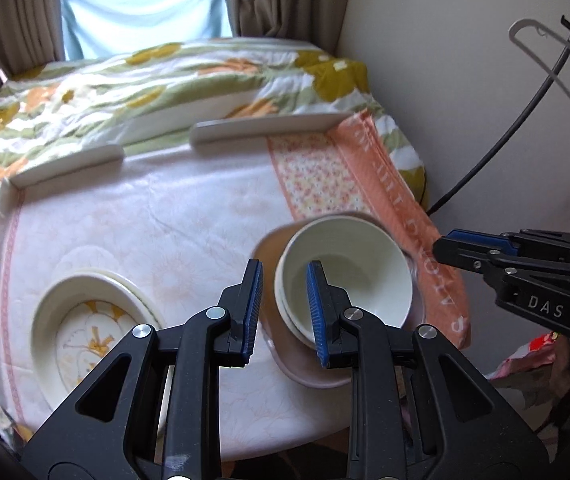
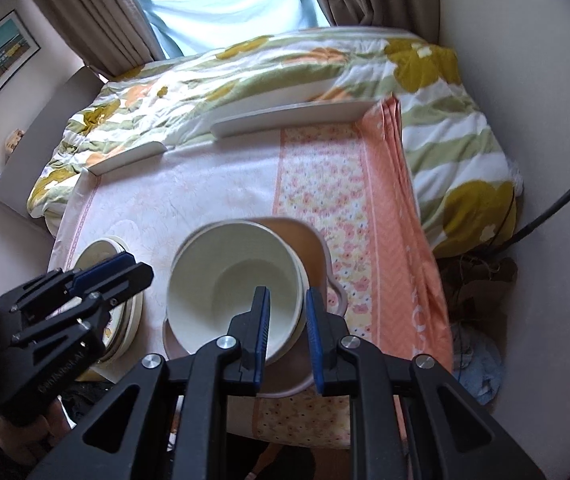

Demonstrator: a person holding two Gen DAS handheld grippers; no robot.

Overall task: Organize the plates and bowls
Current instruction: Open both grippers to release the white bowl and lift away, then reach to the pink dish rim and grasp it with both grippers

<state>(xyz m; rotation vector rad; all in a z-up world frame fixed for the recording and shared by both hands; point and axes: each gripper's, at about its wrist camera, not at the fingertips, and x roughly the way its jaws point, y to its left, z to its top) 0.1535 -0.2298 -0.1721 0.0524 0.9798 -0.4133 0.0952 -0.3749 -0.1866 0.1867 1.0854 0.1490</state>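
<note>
Evidently nesting step: white bowls [image 2: 237, 292] stacked on pink plate [image 2: 313, 256]. Right gripper [image 2: 287, 332] straddles near rim, jaws narrow, grip uncertain. Left gripper [image 1: 283, 312] part-open across opposite rim. Patterned plates [image 1: 89, 336] stacked beside left tool.

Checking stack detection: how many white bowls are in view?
2, as far as rims show: white bowls nested together on the brown plate, between both claws. More could be hidden inside the nest.
</note>
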